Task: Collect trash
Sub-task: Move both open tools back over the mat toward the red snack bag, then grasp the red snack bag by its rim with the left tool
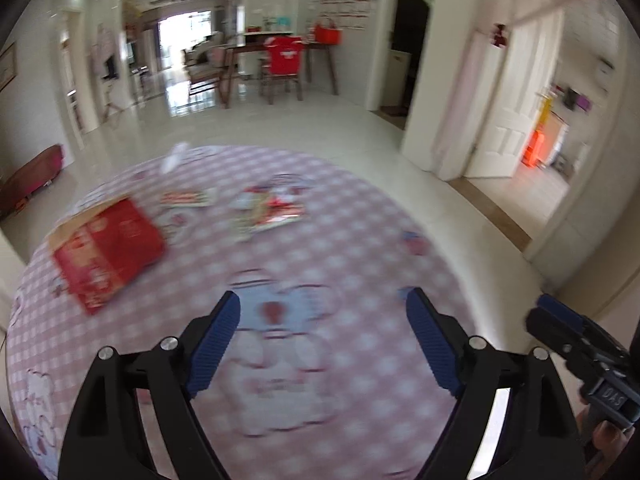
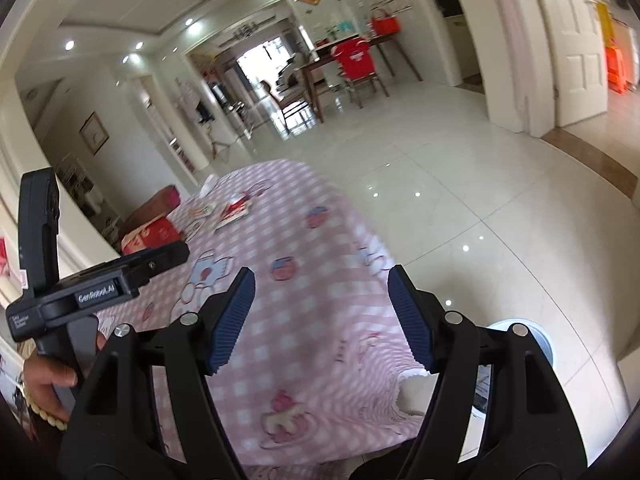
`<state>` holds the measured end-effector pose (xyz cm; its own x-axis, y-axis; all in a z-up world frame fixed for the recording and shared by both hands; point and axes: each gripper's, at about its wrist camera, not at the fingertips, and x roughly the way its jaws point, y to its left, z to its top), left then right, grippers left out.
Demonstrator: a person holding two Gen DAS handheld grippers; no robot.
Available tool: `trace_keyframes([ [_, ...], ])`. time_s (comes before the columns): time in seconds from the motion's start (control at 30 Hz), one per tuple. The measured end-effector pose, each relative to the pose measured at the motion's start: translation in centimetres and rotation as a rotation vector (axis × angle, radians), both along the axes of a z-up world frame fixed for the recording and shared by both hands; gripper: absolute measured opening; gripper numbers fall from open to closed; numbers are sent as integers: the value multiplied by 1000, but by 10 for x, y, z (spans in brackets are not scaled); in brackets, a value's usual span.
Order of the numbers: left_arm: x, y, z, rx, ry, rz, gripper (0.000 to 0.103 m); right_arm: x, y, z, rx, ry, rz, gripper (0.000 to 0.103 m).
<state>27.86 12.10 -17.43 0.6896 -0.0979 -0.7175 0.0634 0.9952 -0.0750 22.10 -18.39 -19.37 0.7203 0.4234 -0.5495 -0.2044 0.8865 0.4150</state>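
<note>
Both grippers, left gripper (image 1: 322,336) and right gripper (image 2: 322,318), hover open and empty above the table (image 1: 360,216). Flat wrappers (image 1: 268,208) far ahead may slip from blunt fingertips.

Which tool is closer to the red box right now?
Left. The left tool, empty, hovers over the table just right of the red box. The right tool is further right, near the table's edge, with the box far off.

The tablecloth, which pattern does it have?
Pink and white checks on the tablecloth, clearest in the right wrist view.
</note>
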Motion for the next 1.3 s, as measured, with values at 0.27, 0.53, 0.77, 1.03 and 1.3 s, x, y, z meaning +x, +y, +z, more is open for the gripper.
trace_keyframes([
  [0.27, -5, 134, -9, -56, -23, 277, 83, 33, 79, 2, -74, 8, 102, 72],
  [0.53, 19, 183, -32, -108, -7, 298, 83, 88, 147, 1, -153, 36, 164, 74],
  [0.77, 55, 174, -36, 22, -1, 207, 83, 144, 187, -6, -231, 67, 197, 74],
  [1.03, 64, 174, -36, 30, -12, 181, 63, 187, 190, -15, -179, 112, 158, 68],
  [1.3, 65, 170, -35, 38, -31, 175, 54, 169, 209, -1, -302, 3, 168, 45],
])
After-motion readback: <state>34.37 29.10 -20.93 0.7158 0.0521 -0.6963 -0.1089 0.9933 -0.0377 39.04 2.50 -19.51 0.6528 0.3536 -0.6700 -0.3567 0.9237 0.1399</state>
